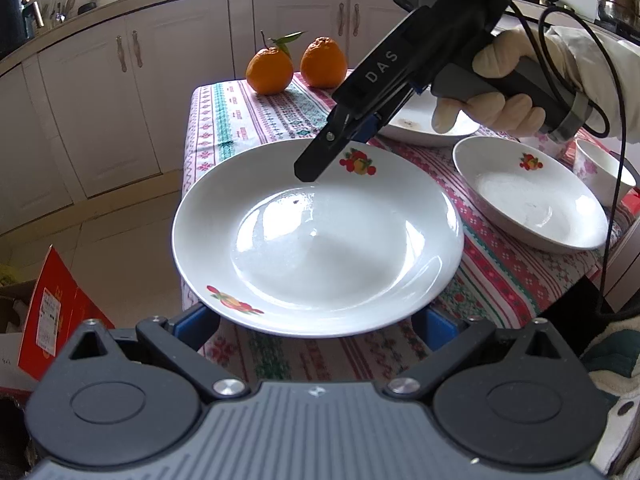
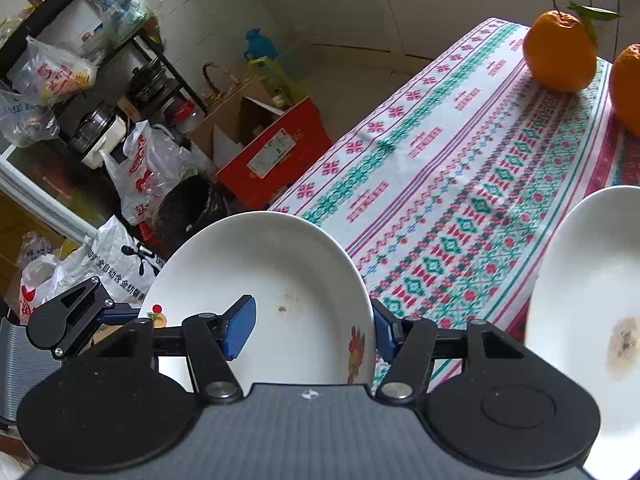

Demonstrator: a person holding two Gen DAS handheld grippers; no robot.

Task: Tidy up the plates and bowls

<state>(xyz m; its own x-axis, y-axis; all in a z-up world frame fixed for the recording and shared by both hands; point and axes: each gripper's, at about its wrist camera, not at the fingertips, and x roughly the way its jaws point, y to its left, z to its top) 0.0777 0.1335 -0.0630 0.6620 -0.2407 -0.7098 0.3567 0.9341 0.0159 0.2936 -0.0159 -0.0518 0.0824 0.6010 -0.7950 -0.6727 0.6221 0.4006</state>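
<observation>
Judging from both views, found the right claw (image 1: 308, 172) clamped on the far rim of the big white plate (image 1: 320, 240), one blue pad inside the dish and the other outside it. Found the left claw (image 1: 316, 320) spread wide, jaws well apart, with the plate's near rim lying over them; could not tell whether touching or not. Saw the plate jutting past the near edge of the tablecloth (image 1: 248, 120), partly over the floor (image 1: 120, 232).

Needed, most likely, to keep that rim pinch firm and the plate level, being glazed, slippery and held at one edge only. Better to bring the open claw up under the near rim as a prop before carrying the plate towards the shallow bowl (image 1: 532, 196) on the right for stacking. Risked a tilt and a slide otherwise.

Noted a striped, patterned weave on the tablecloth, two oranges (image 1: 270, 70) at its far end, a stained dish (image 2: 592, 280) near the right claw, a small cup (image 1: 600, 168) beyond the bowl. Beyond, made out pale kitchen cupboards (image 1: 100, 100), a red box (image 2: 276, 152) and plastic bags (image 2: 140, 168) beside a cluttered rack (image 2: 120, 52).
</observation>
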